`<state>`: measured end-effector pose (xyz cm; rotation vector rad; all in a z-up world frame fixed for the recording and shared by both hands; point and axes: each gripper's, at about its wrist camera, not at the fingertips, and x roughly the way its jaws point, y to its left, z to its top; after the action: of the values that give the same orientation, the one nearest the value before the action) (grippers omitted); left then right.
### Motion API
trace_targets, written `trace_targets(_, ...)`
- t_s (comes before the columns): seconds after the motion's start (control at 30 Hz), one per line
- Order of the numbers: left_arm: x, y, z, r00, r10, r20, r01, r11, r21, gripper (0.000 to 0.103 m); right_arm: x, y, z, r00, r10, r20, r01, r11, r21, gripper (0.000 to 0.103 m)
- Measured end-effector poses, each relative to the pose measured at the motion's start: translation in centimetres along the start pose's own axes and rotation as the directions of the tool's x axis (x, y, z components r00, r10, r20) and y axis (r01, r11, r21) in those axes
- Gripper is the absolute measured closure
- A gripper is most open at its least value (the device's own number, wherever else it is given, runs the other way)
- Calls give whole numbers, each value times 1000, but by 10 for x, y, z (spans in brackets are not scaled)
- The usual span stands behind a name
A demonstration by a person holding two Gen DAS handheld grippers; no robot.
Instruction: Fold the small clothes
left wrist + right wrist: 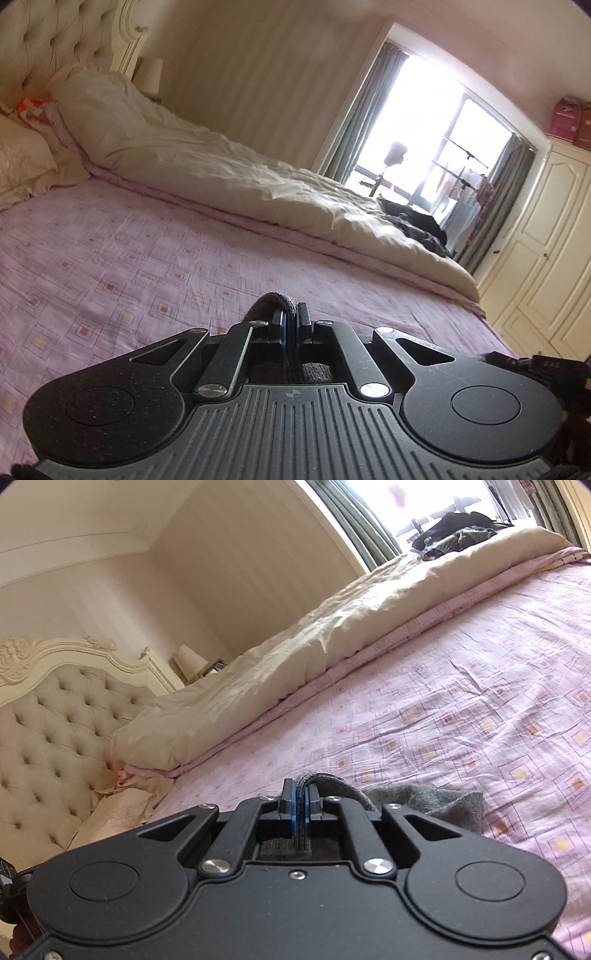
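A small dark grey knit garment (436, 805) lies on the pink patterned bedsheet (461, 701). My right gripper (300, 805) is shut on a folded edge of it, and the rest spreads to the right of the fingers. In the left wrist view my left gripper (290, 325) is shut on another edge of the grey garment (273, 304), which loops over the fingertips. Most of the garment is hidden under the gripper bodies. Both grippers sit low over the bedsheet (129, 258).
A cream duvet (240, 177) lies bunched along the far side of the bed. Pillows (22, 162) and a tufted headboard (48, 731) are at the head. Dark clothes (417, 221) lie at the duvet's far end near the window. A cream wardrobe (535, 258) stands right.
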<state>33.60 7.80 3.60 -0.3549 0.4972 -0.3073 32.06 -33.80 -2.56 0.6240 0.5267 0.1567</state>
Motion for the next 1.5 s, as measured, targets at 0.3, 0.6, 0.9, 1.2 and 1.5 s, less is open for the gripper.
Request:
trace_targets(0.3, 86, 38, -15, 982, 119, -143, -126, 991, -40, 87, 63, -23, -3, 985, -157, -76, 157, 988, -6, 79)
trace_targets(0.6, 52, 27, -6, 981, 180, -74, -176, 983, 62, 60, 29, 11, -13, 990, -144, -12, 139, 974, -178, 54)
trace_targets(0.9, 43, -30, -68, 973, 104, -206, -25, 934, 356, 55, 52, 70, -74, 975, -170, -142, 84, 876, -475, 54)
trace_targets(1.2, 125, 7, -38, 928, 216, -302, -151, 963, 225, 55, 95, 68, -79, 949, -271, -162, 148, 835, -530, 49)
trace_targets(1.5, 121, 28, -13, 908, 341, -244, -289, 930, 225, 55, 91, 65, -65, 951, -291, -102, 212, 858, -468, 47)
